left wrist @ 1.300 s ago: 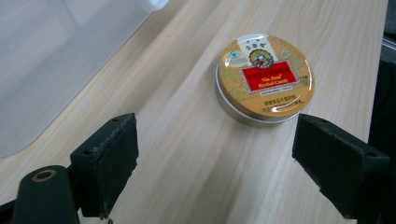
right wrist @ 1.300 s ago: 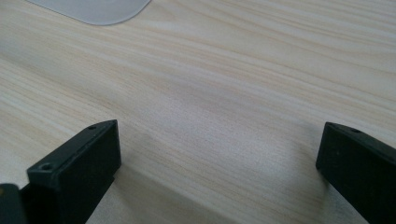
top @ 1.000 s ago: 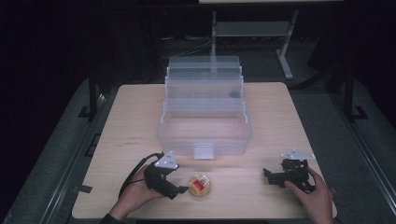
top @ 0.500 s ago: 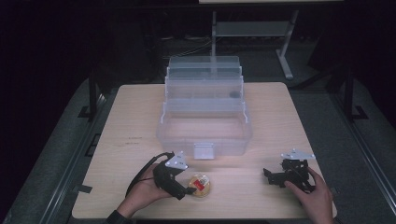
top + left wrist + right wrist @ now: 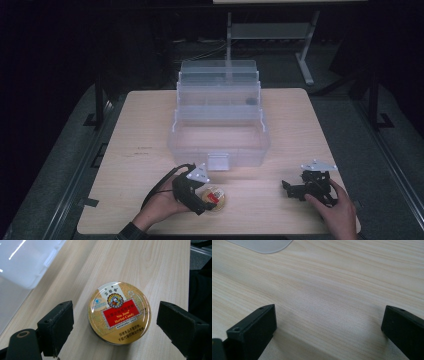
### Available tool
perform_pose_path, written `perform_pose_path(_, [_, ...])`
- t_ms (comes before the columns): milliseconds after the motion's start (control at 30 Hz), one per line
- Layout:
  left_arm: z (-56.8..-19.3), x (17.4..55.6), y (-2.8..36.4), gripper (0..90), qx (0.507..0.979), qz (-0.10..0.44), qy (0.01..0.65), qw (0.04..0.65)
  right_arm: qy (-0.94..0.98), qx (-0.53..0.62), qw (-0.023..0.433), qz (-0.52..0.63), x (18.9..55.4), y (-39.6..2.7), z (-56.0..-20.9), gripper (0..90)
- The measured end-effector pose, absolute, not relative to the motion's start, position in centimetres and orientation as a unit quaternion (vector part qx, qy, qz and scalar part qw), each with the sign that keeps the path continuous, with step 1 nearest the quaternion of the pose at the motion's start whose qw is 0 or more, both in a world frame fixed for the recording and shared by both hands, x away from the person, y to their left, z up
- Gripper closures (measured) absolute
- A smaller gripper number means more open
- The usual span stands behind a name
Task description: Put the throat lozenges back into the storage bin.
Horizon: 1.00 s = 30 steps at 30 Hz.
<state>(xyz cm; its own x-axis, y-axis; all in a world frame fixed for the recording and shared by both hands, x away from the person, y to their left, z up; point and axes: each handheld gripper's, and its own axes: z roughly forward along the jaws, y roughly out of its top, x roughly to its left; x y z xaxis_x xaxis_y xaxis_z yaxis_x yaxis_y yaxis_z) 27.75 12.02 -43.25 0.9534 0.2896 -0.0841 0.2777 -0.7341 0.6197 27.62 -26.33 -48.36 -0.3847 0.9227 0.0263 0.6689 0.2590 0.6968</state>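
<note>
Round gold tin (image 5: 119,312): red label reads "Nin Jiom Herbal Candy"; Chinese text around it.

We see a clear tiered plastic organizer box (image 5: 220,120) at twelve o'clock on our wooden table (image 5: 300,125); metal stand (image 5: 270,32) beyond

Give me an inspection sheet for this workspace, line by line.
Surface: pale wooden table, a few faint marks near its left side.
Job's things: round candy tin, lid up, flat on the table; clear tiered plastic box standing open behind it.
Clutter: nothing seen.
Grippers: left gripper open, jaws either side of the tin, not touching; right gripper open over bare wood.
Cables: black cable looping from the left gripper.
Surroundings: dark room, metal stand behind the table.
</note>
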Motion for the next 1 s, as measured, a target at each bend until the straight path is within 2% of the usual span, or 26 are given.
perform_pose_path(1000, [-44.3,27.9,9.2,12.7,0.952,0.009,0.105,0.288,0.768,0.518,0.198,0.32,27.6,-26.3,-48.4,0.0])
